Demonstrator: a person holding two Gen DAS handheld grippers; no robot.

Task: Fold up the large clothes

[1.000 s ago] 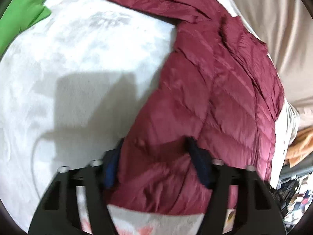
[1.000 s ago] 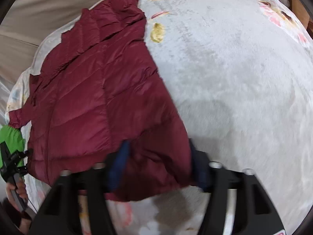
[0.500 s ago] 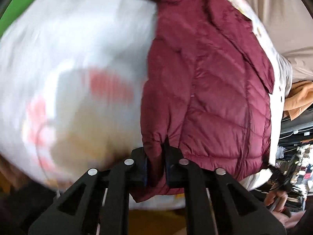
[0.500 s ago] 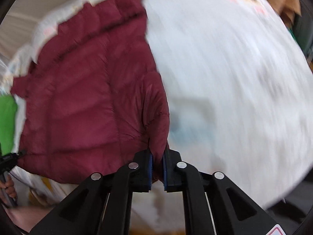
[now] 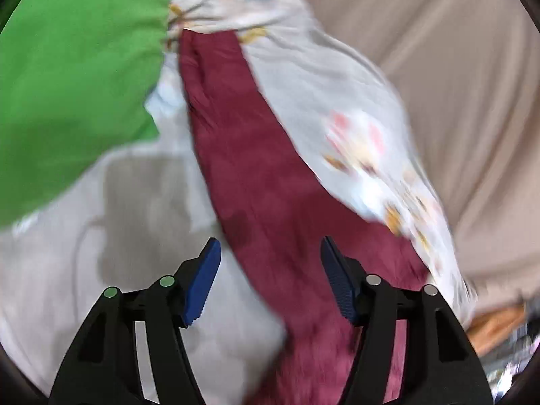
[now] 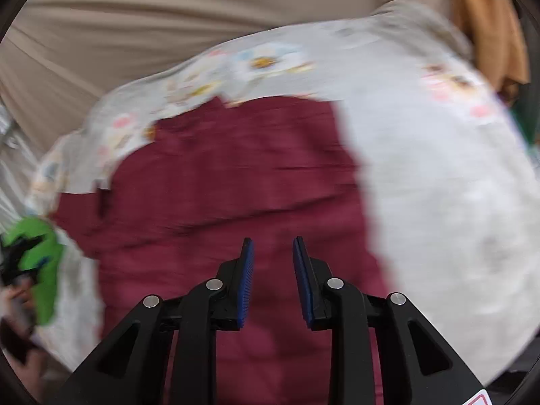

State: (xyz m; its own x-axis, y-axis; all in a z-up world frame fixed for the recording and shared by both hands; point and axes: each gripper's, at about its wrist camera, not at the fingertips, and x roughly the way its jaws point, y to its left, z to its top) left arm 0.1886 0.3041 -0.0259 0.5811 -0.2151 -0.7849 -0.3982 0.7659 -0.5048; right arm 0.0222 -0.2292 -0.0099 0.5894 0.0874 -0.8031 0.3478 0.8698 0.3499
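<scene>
Your left gripper (image 5: 270, 281) has its blue pads well apart and the jaws are opening; nothing is pinched between them, and the maroon jacket (image 5: 266, 182) simply runs underneath and beyond the gap. Your right gripper (image 6: 272, 280) stands with a narrower gap, its jaws opening too, and no cloth is caught between the pads there either; the jacket lies below and ahead of them. So both tools are free of the garment at this moment.

Moving outward, the jacket rests on the pale floral bedspread (image 6: 438, 175). From the left wrist it reads as a long, narrow band of maroon stretching away from the fingers toward the green cloth (image 5: 74, 87) at the far corner. From the right wrist it looks like a fairly compact slab with a straight right-hand edge, its far side close to the printed border of the bedspread. Both views are smeared, so you cannot count the layers with certainty.

Judging by that tidy edge and narrowed shape, one fold seems laid down. What is left, most likely, is taking the piece up again for a further fold to shorten it, then smoothing it flat.
</scene>
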